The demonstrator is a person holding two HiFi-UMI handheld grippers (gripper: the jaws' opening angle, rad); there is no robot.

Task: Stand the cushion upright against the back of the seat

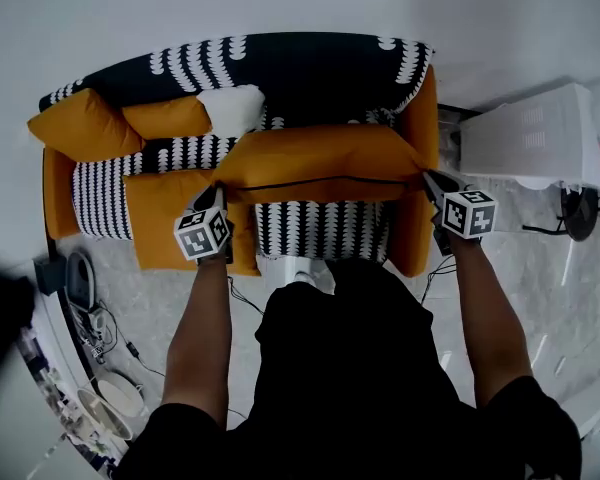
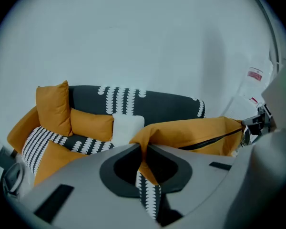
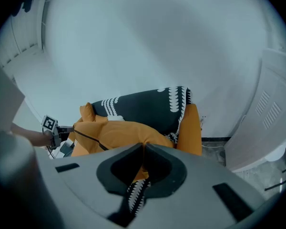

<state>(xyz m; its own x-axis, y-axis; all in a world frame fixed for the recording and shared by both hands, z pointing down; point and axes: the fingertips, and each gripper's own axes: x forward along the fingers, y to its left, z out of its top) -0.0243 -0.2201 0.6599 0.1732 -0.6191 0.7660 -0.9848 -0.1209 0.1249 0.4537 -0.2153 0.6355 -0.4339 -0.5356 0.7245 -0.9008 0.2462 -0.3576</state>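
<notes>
The left gripper (image 2: 143, 149) is clamped on the left corner of the big orange cushion (image 1: 325, 163), a fold of fabric pinched between its jaws. The right gripper (image 3: 143, 149) is likewise closed on the opposite corner. The cushion stretches level between them over the patterned seat (image 1: 320, 230), its black zip edge towards the person, in front of the dark backrest (image 1: 300, 68) and not leaning on it. A white pillow (image 1: 230, 108) and smaller orange cushions (image 1: 85, 123) sit at the sofa's left end.
</notes>
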